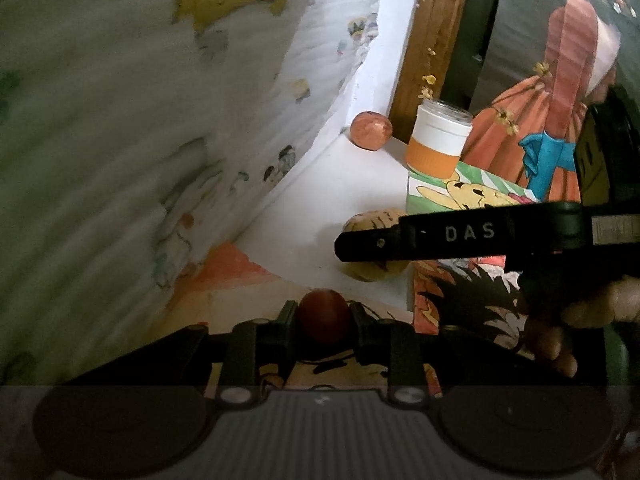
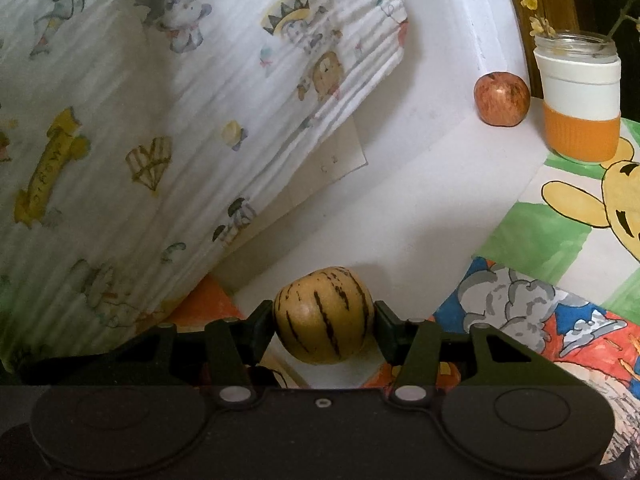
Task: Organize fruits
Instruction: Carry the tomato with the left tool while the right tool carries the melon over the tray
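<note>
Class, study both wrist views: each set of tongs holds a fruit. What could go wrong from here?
1. The right tongs pinch the round striped melon only at its sides, so it may slip.
2. The left tongs and their dark red fruit sit close under the right ones; they could collide.

A white ledge [image 2: 400,200] runs back to a white wall corner [image 2: 472,12]; a printed cloth [image 2: 180,120] with small cartoon figures and a yellow banner hangs over its left side, and a pale card [image 2: 344,152] shows just under the cloth's edge; at the far end stands a jar [image 2: 576,96], glass-rimmed, white above and orange below, holding a stem of small yellow flowers [image 2: 536,20]; behind it rises a brown wooden frame [image 1: 436,40]; the jar rests on a bear picture [image 2: 580,208] in yellow, green and white; nearer lie more cartoon drawings [image 2: 540,320] in blue, grey and orange.
</note>
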Demonstrator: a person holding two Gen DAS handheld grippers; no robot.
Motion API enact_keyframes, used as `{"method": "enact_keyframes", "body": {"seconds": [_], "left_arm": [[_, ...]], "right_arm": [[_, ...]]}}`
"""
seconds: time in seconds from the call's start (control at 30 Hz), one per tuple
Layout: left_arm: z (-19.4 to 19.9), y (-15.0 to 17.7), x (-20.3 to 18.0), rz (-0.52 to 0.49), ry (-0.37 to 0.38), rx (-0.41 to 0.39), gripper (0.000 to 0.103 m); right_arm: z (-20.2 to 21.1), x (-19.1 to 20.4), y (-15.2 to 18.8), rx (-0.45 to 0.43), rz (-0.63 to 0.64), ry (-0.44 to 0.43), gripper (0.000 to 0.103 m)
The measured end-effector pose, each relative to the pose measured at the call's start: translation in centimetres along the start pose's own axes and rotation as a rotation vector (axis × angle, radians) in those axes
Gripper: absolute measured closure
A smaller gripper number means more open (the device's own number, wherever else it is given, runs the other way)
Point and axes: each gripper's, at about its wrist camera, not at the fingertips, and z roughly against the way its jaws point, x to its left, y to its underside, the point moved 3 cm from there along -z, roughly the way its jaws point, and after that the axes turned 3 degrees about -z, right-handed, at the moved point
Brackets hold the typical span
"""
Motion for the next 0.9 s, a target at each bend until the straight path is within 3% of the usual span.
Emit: {"method": "enact_keyframes", "body": {"seconds": [0.37, 0.67, 0.9], "left_arm": [[1.8, -1.0, 0.1, 0.035, 0.007, -0.038, 0.073], [4.6, -2.5, -2.1, 0.027, 0.034, -0.095, 0.073], [6.9, -3.1, -5.8, 0.003, 0.086, -0.126, 0.073]], "right_arm": [[2.9, 1.4, -1.2, -0.087, 0.007, -0.052, 0.049], [10.1, 3.0, -2.5, -0.195, 0.049, -0.047, 0.049], [17.2, 2.6, -1.5, -0.275, 0.056, 0.000, 0.049]]}}
